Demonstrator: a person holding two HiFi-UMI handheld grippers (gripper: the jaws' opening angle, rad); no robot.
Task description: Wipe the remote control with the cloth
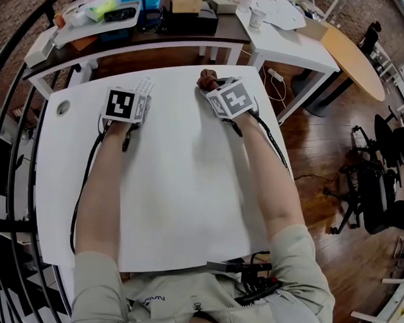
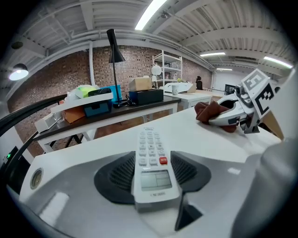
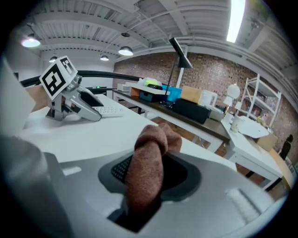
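Observation:
A white remote control (image 2: 151, 160) with a small screen and a red button lies between the pads of my left gripper (image 2: 151, 175), which is shut on it; its keypad end points away from me. In the head view the remote (image 1: 144, 85) sticks out past the left marker cube, near the far edge of the white table (image 1: 170, 192). My right gripper (image 3: 149, 179) is shut on a bunched brown cloth (image 3: 148, 162). The cloth (image 1: 207, 78) shows beyond the right marker cube. Both grippers sit low over the table, side by side and apart.
A dark bench (image 1: 151, 33) with bins, boxes and a desk lamp stands behind the table. A second white table (image 1: 283, 35) and a round wooden one (image 1: 357, 59) are at the right. A black railing (image 1: 16, 131) curves along the left. A cable grommet (image 1: 62, 107) marks the table's far left corner.

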